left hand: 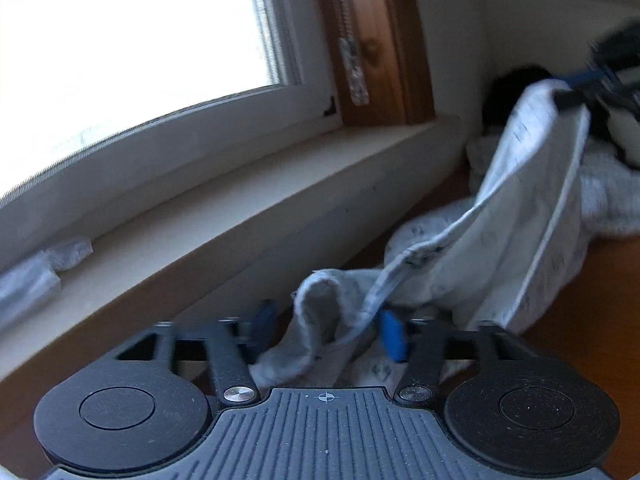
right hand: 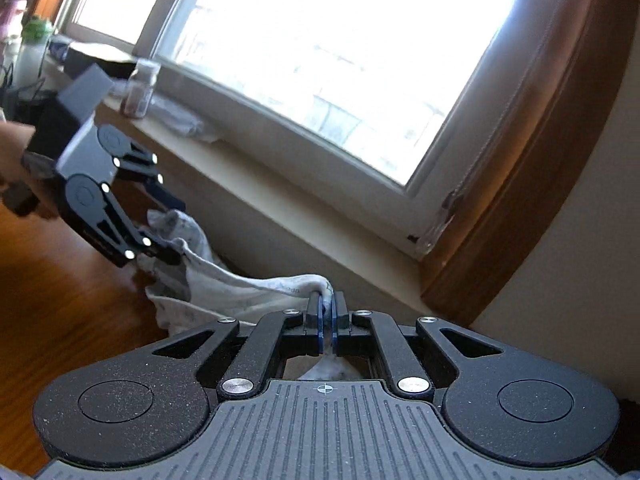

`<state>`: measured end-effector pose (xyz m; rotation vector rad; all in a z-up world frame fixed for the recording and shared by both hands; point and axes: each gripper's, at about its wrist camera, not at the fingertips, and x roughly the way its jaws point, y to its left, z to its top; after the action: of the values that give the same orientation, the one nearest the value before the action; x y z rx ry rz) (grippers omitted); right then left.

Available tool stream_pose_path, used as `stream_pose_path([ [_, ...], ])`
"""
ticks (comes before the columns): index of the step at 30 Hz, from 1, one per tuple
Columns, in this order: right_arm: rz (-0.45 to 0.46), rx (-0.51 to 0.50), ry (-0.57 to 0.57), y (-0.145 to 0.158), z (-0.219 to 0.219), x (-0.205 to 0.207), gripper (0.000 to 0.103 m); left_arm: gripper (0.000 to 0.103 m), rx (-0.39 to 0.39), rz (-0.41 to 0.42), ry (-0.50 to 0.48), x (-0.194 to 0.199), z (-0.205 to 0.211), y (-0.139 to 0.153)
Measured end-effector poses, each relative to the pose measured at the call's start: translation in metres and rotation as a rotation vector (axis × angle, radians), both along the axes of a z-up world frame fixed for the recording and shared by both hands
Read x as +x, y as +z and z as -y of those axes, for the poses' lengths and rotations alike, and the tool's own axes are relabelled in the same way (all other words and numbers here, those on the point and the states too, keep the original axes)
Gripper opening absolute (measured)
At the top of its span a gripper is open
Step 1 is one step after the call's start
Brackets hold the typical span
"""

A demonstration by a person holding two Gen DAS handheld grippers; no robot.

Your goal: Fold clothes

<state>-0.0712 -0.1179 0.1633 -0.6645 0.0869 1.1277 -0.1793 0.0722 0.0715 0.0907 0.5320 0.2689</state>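
- Left wrist view: My left gripper (left hand: pixel 326 334) hangs low over the wooden desk (left hand: pixel 592 320) beneath the window sill (left hand: pixel 248 200), jaws standing wide with a bunched corner of the pale printed garment (left hand: pixel 500 240) between the blue pads (left hand: pixel 392 336). The cloth sits in the gap, and I judge it is not pinched. The garment rises in a taut band toward my right gripper (left hand: pixel 568 98), which grips its far end up high, blurred. A grey towel (left hand: pixel 608 200) lies heaped behind.
- Right wrist view: My right gripper (right hand: pixel 327 316) has its jaws pressed together on a fold of the garment (right hand: pixel 240 284), the fabric squeezed between the pads. From there the cloth runs down and away to my left gripper (right hand: pixel 168 232), whose jaws are spread around the other end, near the desk (right hand: pixel 60 300).
- Held by two ends like this, I judge, the garment is kept stretched off the desk so it can be straightened for folding.
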Motion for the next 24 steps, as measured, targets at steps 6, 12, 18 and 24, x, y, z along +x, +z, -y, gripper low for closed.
stream_pose_path([
  [6, -0.013, -0.026, 0.029, -0.004, 0.0, -0.006, 0.005, 0.006, -0.059, 0.25, 0.212, -0.03, -0.011, 0.039],
  [12, -0.094, -0.05, 0.118, -0.014, -0.019, -0.016, 0.007, 0.006, -0.058, 0.366, 0.352, -0.083, -0.035, 0.063],
  [18, -0.136, -0.097, 0.161, -0.035, -0.037, -0.028, 0.012, 0.006, -0.075, 0.375, 0.465, -0.119, -0.064, 0.044],
  [24, -0.199, -0.152, 0.185, -0.064, -0.05, -0.035, 0.016, 0.006, -0.075, 0.336, 0.463, -0.107, -0.069, 0.018],
])
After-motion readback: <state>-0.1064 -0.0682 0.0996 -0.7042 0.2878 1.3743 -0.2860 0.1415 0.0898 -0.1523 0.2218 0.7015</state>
